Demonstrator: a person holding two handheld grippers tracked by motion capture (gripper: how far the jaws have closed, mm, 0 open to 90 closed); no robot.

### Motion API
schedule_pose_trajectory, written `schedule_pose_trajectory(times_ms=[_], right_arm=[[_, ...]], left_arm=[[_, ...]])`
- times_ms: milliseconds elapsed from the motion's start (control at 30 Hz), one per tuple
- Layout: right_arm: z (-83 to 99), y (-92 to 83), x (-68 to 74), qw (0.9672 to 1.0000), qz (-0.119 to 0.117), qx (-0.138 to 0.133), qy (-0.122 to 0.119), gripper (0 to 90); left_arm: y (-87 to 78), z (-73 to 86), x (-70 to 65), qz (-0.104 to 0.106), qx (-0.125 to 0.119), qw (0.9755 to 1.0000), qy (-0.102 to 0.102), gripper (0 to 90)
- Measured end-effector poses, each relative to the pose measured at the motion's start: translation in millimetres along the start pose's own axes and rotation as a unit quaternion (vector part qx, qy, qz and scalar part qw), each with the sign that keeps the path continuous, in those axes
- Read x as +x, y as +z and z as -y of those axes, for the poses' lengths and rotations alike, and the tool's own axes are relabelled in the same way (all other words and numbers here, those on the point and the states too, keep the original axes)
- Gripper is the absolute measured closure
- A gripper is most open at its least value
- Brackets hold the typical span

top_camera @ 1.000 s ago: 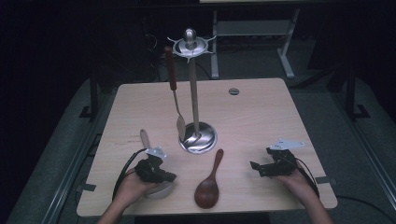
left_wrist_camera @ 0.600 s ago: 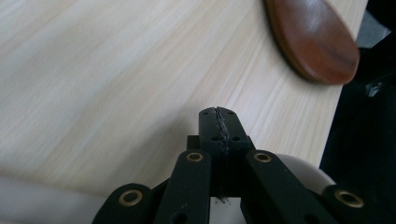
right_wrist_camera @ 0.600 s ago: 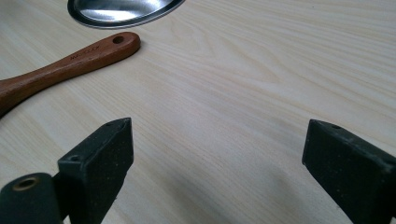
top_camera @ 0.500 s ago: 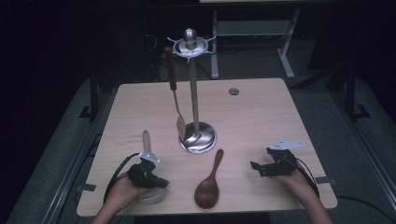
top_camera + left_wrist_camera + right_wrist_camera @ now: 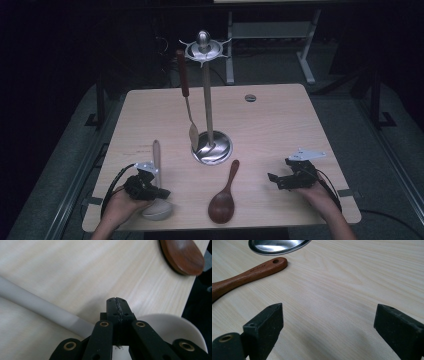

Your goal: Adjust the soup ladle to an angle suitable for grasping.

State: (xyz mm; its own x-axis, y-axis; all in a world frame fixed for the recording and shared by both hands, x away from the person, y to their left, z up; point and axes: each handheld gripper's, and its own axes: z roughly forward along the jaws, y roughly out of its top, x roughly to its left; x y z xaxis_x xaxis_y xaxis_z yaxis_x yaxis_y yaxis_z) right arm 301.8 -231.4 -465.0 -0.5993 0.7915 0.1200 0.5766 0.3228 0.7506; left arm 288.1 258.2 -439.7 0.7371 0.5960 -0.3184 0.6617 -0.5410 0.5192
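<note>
Table (image 5: 280,130), light wood grain, is taking up most of the high view, standing on dark flooring.

Utensil stand (image 5: 206,100), polished metal, is rising from the table's middle on a round base (image 5: 213,148); a spatula (image 5: 186,97) with a dark red-brown handle is hanging from its top ring, blade reaching down beside the base.

Brown wooden spoon (image 5: 224,196) is lying near the front edge, bowl toward the person, handle end pointing at the stand's base.

White ladle (image 5: 157,186) is lying at front left, pale handle running away from the person, bowl at the table edge.

Left gripper (image 5: 150,186) is sitting over the ladle in the person's left hand (image 5: 120,207). In the left gripper view the jaws are pressing flat together, toothed faces meeting tip to tip with nothing between them; the tips (image 5: 117,305) are hovering over the join of the ladle's handle and bowl (image 5: 172,327). Contact with the ladle cannot be told.

Right gripper (image 5: 279,179) is resting at front right in the right hand (image 5: 316,191), jaws standing wide apart and holding nothing.

Right gripper view is adding detail: a hanging hole in the brown spoon's handle end (image 5: 275,262), lying just beside the base rim (image 5: 277,247). Left gripper view is catching the brown spoon's bowl (image 5: 183,255) at its top corner.
</note>
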Motion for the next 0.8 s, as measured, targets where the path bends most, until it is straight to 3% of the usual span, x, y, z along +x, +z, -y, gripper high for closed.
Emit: schedule_pose_trajectory(times_ms=[200,267,433,600,800], right_arm=[[0.3,0.4,-0.8,1.0000,0.000,0.001,-0.003,8.7],[0.2,0.5,-0.3,1.0000,0.000,0.001,-0.002,8.7],[0.2,1.0,-0.6,1.0000,0.000,0.001,-0.002,8.7],[0.4,1.4,-1.2,1.0000,0.000,0.003,0.000,8.7],[0.6,0.8,-1.3,1.0000,0.000,0.001,0.000,8.7]], left_arm=[[-21.7,-14.6,29.1,-0.049,-0.038,0.9979,-0.018,90.0],[-27.9,-18.8,44.6,-0.086,-0.040,0.9951,-0.029,90.0],[-29.1,-24.8,77.6,-0.136,-0.047,0.9875,-0.064,90.0],[-18.0,-28.5,99.1,-0.157,-0.051,0.9826,-0.086,90.0],[-7.7,-37.4,104.4,-0.153,-0.046,0.9827,-0.094,90.0]])
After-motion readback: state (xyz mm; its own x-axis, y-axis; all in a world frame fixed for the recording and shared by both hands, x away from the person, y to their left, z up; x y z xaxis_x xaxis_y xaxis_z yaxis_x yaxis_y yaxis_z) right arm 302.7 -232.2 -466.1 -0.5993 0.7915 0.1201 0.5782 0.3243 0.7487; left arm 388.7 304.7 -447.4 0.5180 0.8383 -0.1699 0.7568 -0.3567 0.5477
